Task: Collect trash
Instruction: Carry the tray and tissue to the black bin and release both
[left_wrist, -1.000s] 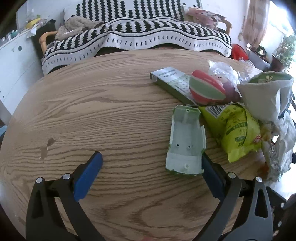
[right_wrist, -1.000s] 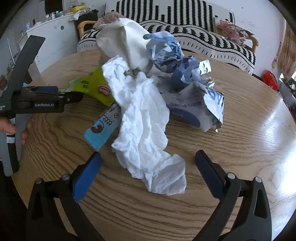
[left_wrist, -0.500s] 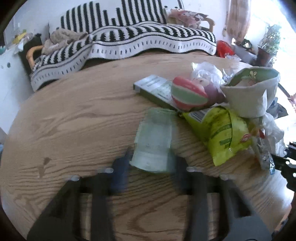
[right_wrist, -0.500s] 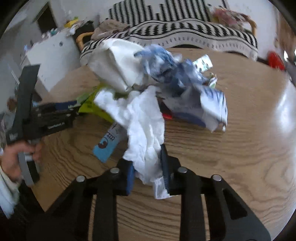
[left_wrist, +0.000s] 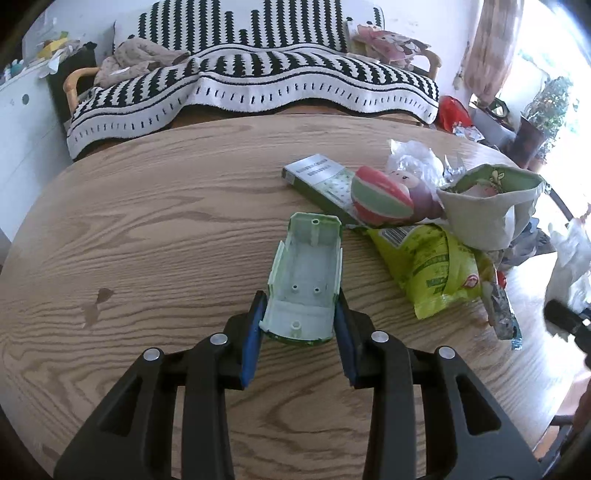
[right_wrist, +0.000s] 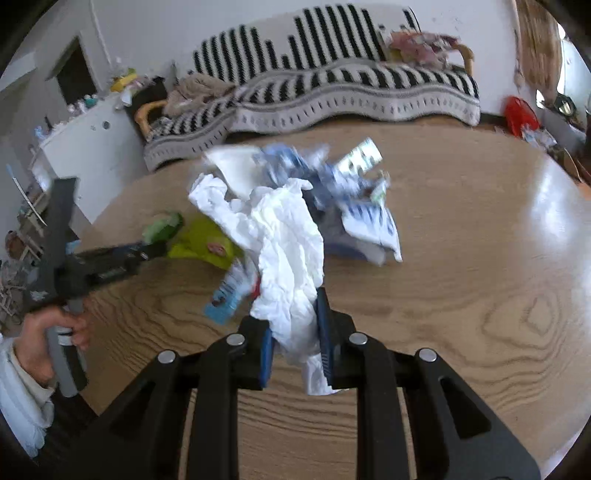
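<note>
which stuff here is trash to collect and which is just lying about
Trash for the job:
- green plastic tray, in the left gripper
- white crumpled paper, in the right gripper
- yellow-green snack bag
- green box

Just lying about:
- striped blanket
- potted plant

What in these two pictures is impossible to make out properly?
- Inside of the paper bag, left wrist view: only its rim shows.
- Print on the green box, left wrist view: too small.
- Blue-and-white wrappers, right wrist view: motion blur.
- Yellow-green snack bag, right wrist view: partly behind the white tissue.
- No bin shows in either view.
</note>
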